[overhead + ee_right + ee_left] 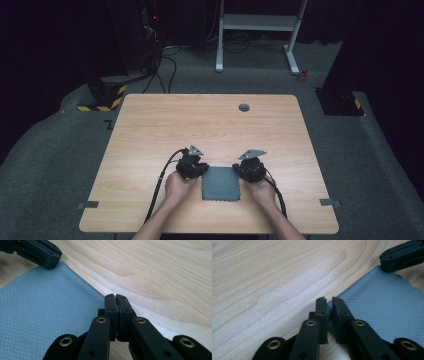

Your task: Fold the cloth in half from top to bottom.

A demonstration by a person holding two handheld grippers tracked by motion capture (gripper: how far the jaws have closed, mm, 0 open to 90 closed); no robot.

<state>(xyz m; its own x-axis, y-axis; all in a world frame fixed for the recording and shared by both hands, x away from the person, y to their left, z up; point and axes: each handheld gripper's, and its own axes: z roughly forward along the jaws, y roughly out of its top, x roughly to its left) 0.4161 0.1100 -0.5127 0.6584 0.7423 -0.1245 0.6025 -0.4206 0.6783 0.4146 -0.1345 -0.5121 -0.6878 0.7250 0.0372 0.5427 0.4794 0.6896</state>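
My left gripper (pixel 196 167) pinches the far left corner of the grey cloth (pixel 220 183) between nearly shut jaws, a fold of fabric showing in the narrow gap, while my right gripper (pixel 245 169) sits at the far right corner with its jaws pressed together; whether cloth is caught there I cannot tell. The cloth lies flat on the pale wood-grain table (pixel 200 125), a thin square with a fine diamond weave and a scalloped edge, near my side.

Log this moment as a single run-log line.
left gripper: shut on grey cloth far-left corner | right gripper: shut on far-right corner | cloth: flat on wooden table
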